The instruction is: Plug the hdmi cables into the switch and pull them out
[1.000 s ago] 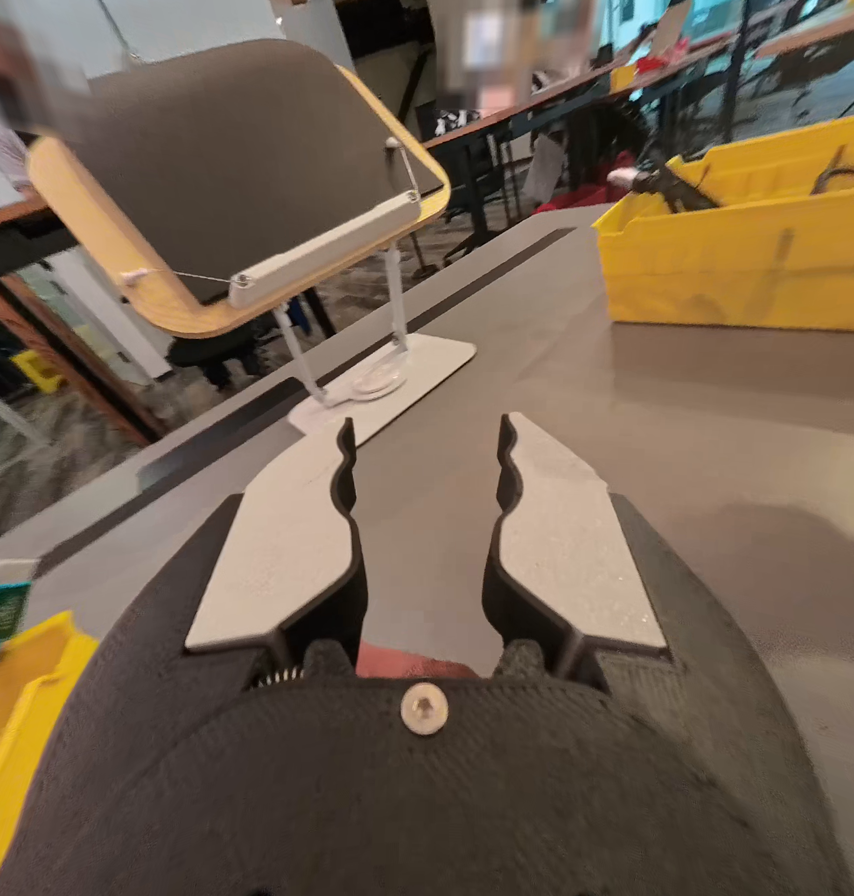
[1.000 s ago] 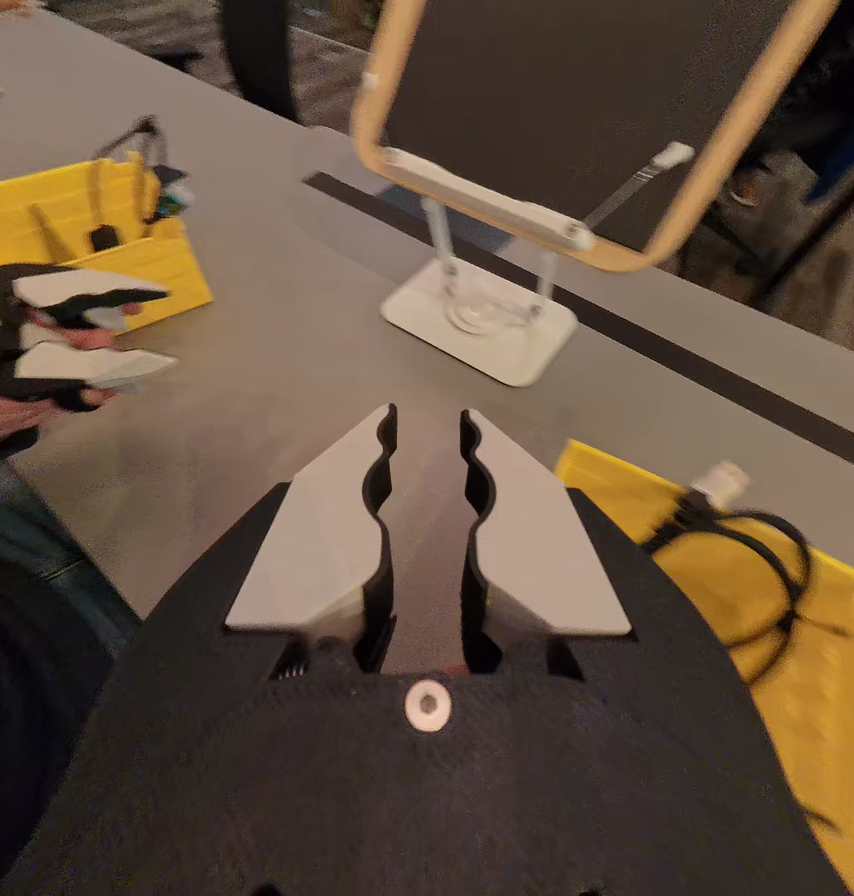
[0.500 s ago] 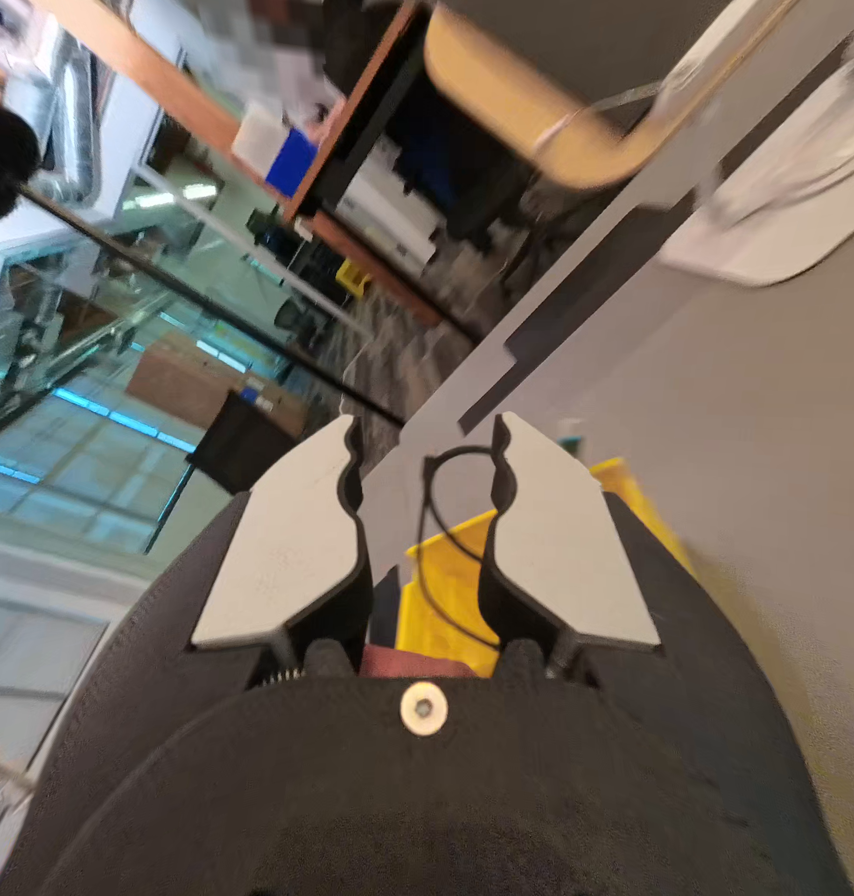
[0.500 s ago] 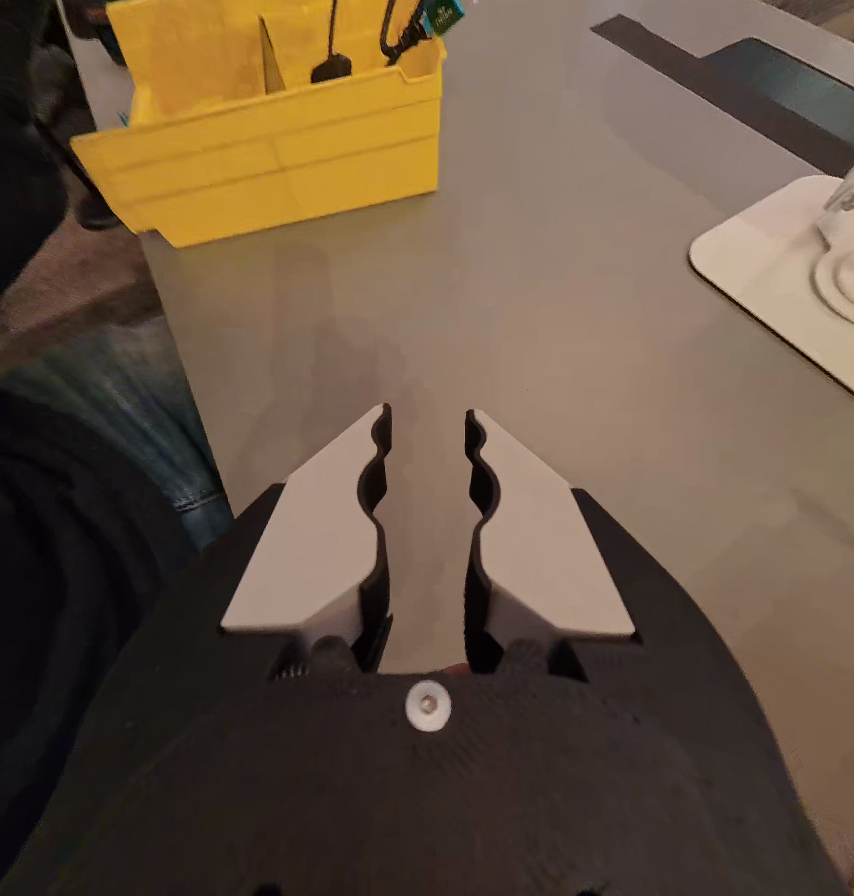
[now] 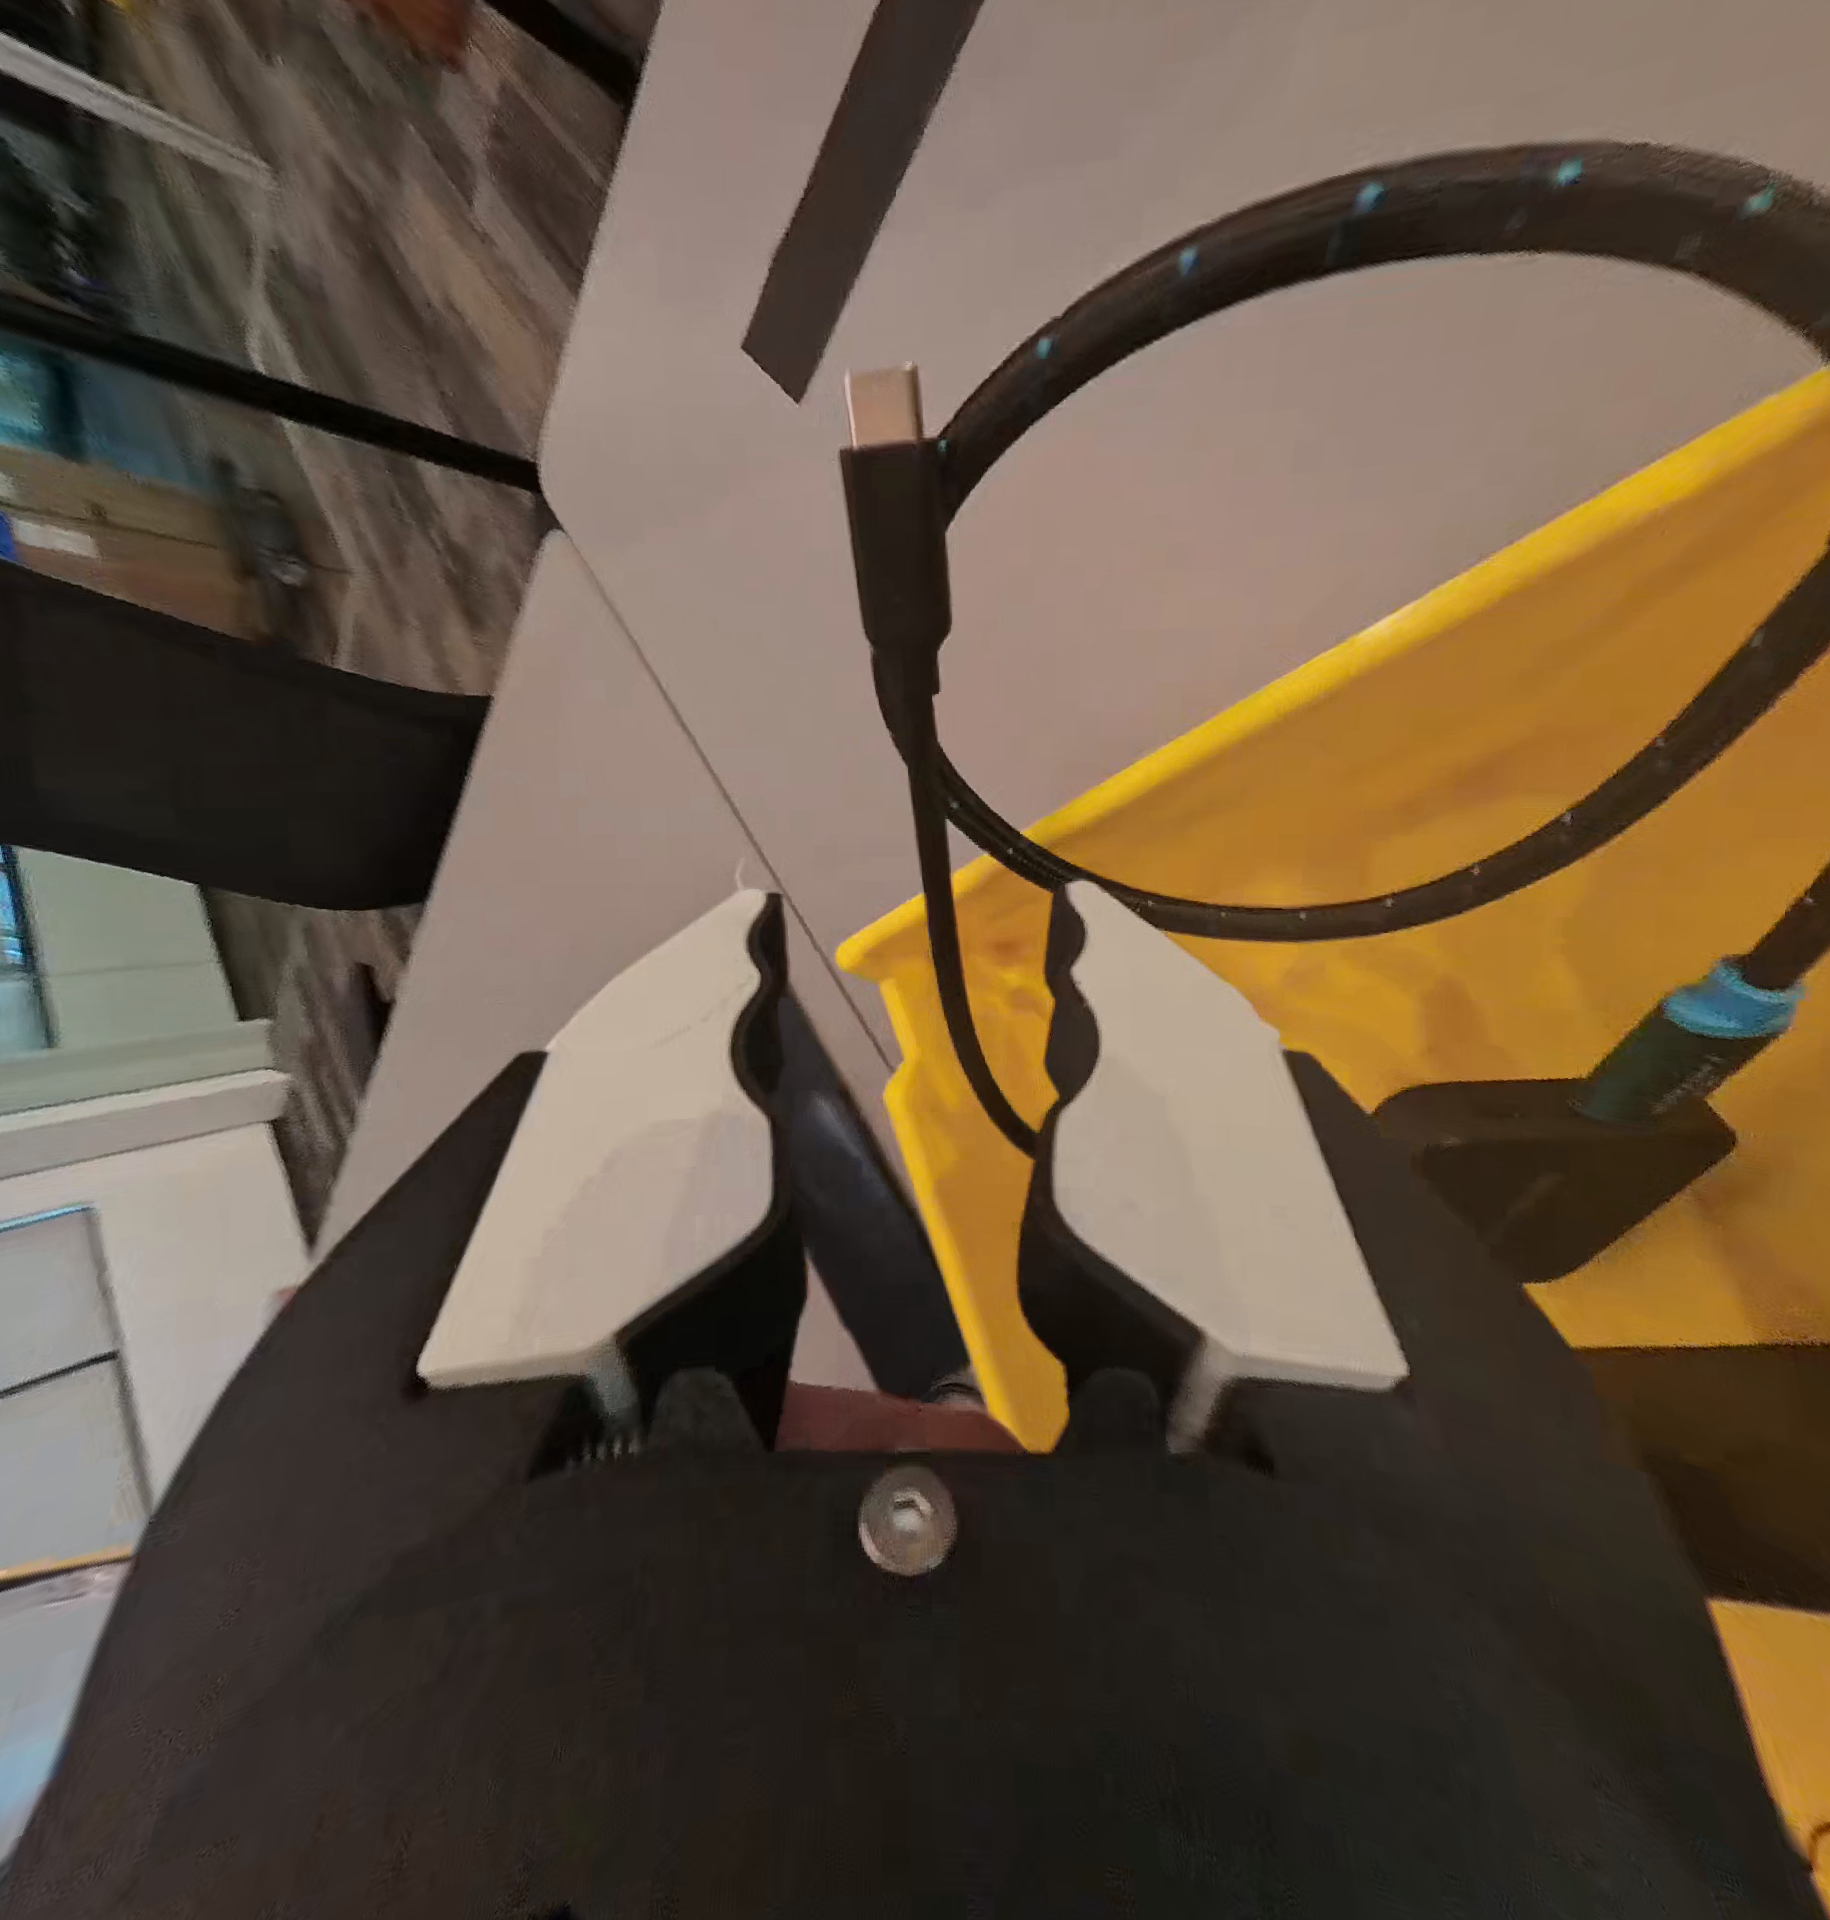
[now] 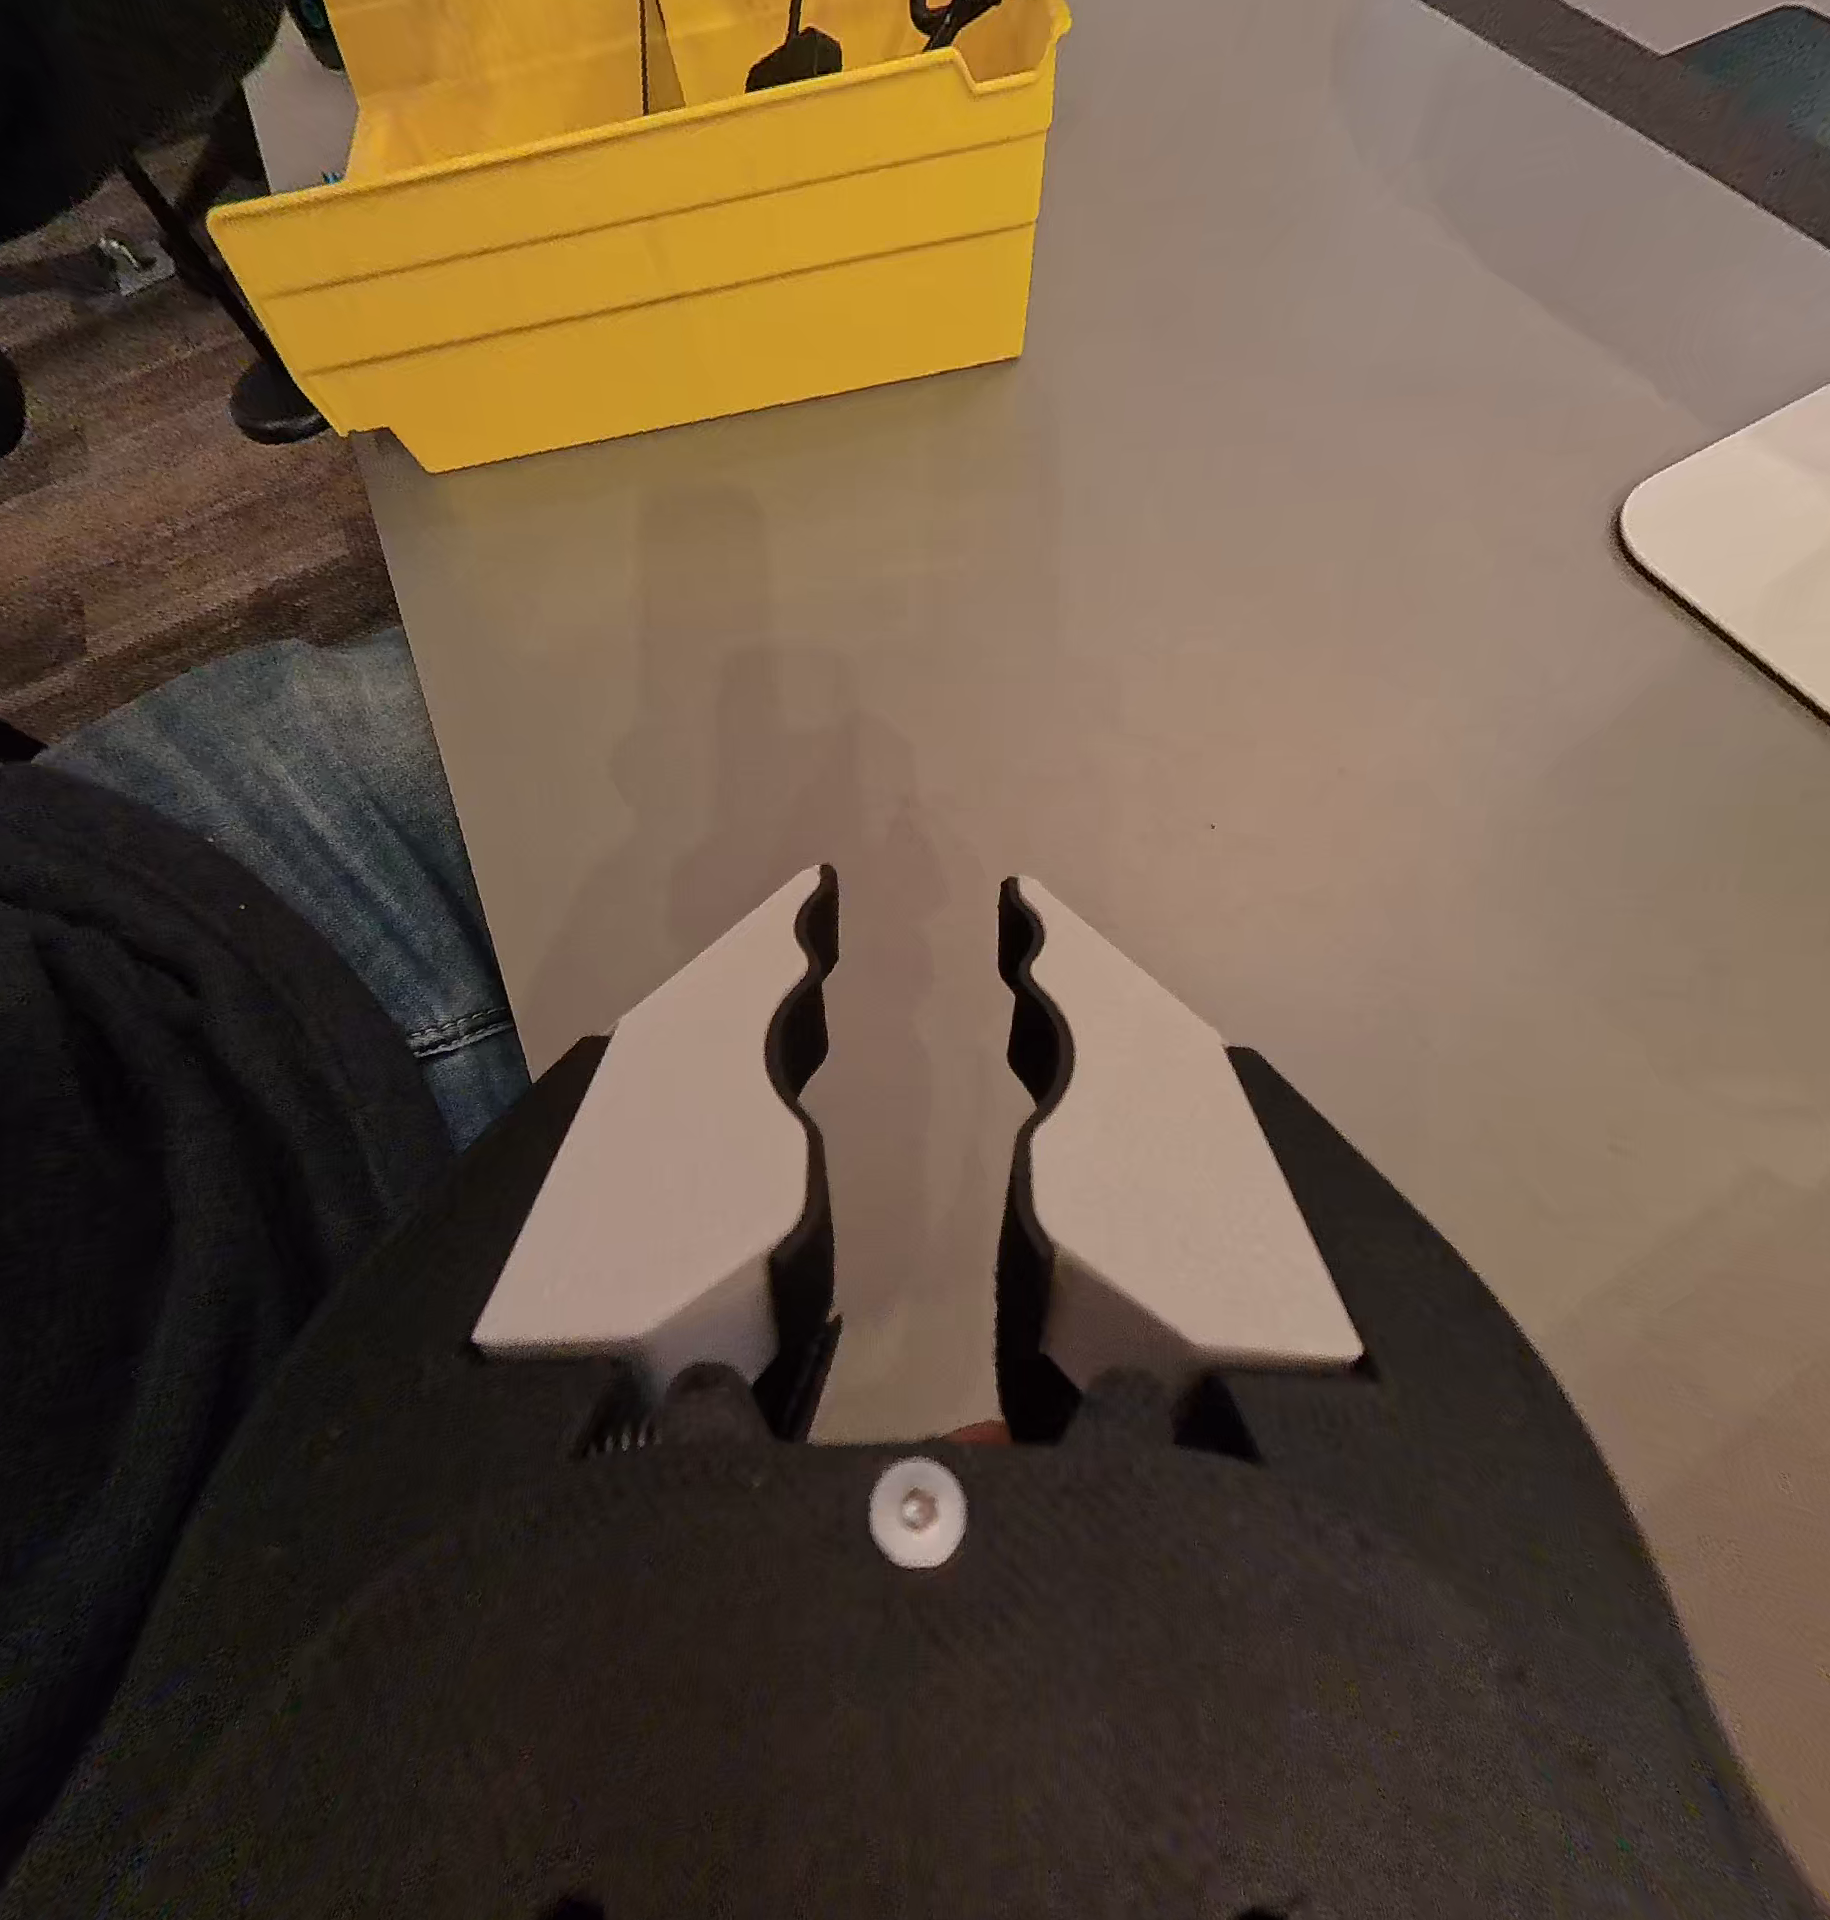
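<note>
In the left wrist view the left gripper (image 5: 916, 914) hangs over the near corner of a yellow bin (image 5: 1462, 790) with its jaws parted and nothing clamped between them. A thin black cable (image 5: 937, 935) rises through the gap, passing close to the right finger (image 5: 1171, 1122); whether it touches is unclear. It ends in a black plug with a silver tip (image 5: 890, 499) standing upright at centre frame. A thicker braided black cable (image 5: 1410, 208) arcs across the upper right and runs down to a blue-collared connector (image 5: 1711, 1029) seated in a small black box, apparently the switch (image 5: 1545, 1164), at the right edge inside the bin. The grey table (image 5: 1150, 260) fills the upper centre; its edge drops to patterned floor along the left.

In the right wrist view the right gripper (image 6: 916, 883) is also open and empty, above bare grey tabletop (image 6: 1254, 675) with wide free room ahead. The yellow bin (image 6: 662, 270) sits at upper left, at the table's corner. A white plate (image 6: 1773, 551) cuts in at the right edge. A person's jeans (image 6: 298, 769) lie at the table's left edge.
</note>
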A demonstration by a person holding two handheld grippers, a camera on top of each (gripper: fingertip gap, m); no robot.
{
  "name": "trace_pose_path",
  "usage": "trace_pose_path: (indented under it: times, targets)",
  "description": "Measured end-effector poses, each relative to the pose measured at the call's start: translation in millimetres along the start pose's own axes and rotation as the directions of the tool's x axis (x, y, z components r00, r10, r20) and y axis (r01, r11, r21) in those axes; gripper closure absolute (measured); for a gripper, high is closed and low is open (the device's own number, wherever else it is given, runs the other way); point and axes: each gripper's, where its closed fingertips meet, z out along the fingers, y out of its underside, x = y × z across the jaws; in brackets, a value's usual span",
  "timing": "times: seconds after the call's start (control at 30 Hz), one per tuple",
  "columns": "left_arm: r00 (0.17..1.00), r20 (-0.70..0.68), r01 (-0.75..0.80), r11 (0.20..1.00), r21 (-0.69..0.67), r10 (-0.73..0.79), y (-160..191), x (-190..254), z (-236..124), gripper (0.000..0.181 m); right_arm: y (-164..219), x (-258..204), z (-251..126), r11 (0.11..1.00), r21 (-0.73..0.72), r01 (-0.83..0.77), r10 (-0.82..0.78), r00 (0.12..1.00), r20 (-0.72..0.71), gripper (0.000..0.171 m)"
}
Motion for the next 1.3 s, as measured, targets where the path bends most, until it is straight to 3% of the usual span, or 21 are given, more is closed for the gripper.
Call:
trace_pose_path:
  times: [0.17,0.4,0.63,0.7,0.77,0.87,0.97,1.17,1.3]
  targets:
    - [1.0,0.011,0.027,0.999,0.016,-0.028,0.0,1.3,7.7,0.178,3.5,-0.9,4.0,1.0,-0.009,-0.01,0.01,1.0,0.018,0.142]
    - [0.99,0.126,0.053,0.99,0.131,-0.07,-20.6,-23.3,-22.8,0.178,6.0,0.1,5.1,1.0,-0.011,-0.024,0.024,0.999,0.026,0.142]
    - [0.999,-0.032,0.007,0.994,0.11,-0.003,-17.8,5.4,-28.7,0.178,6.3,-4.1,6.0,1.0,-0.018,-0.016,0.017,0.999,0.038,0.142]
    - [0.993,-0.114,-0.027,0.996,0.088,0.037,-8.7,21.8,-29.7,0.167,8.1,-4.1,5.8,1.0,-0.023,-0.02,0.02,0.999,0.039,0.142]
    - [0.99,-0.127,-0.046,0.998,0.052,0.052,4.6,26.2,-31.2,0.142,9.2,-3.4,5.0,0.999,-0.024,-0.025,0.026,0.999,0.039,0.142]
    - [0.981,-0.171,-0.077,0.994,0.076,0.089,15.7,37.8,-35.7,0.131,9.0,-2.9,5.0,0.999,-0.022,-0.029,0.03,0.999,0.043,0.142]
    - [0.949,-0.245,-0.209,0.978,-0.007,0.201,40.0,60.0,-27.0,0.123,9.5,-5.5,7.8,0.999,-0.028,-0.025,0.027,0.998,0.057,0.142]
    - [0.871,-0.475,-0.133,0.991,0.017,0.125,55.2,82.0,-64.5,0.124,12.6,-6.2,7.0,0.999,-0.042,-0.022,0.025,0.998,0.053,0.142]
    - [0.882,-0.463,-0.072,0.995,0.066,0.094,55.3,63.3,-92.5,0.129,11.6,-4.4,8.0,0.999,-0.032,-0.043,0.045,0.997,0.067,0.142]
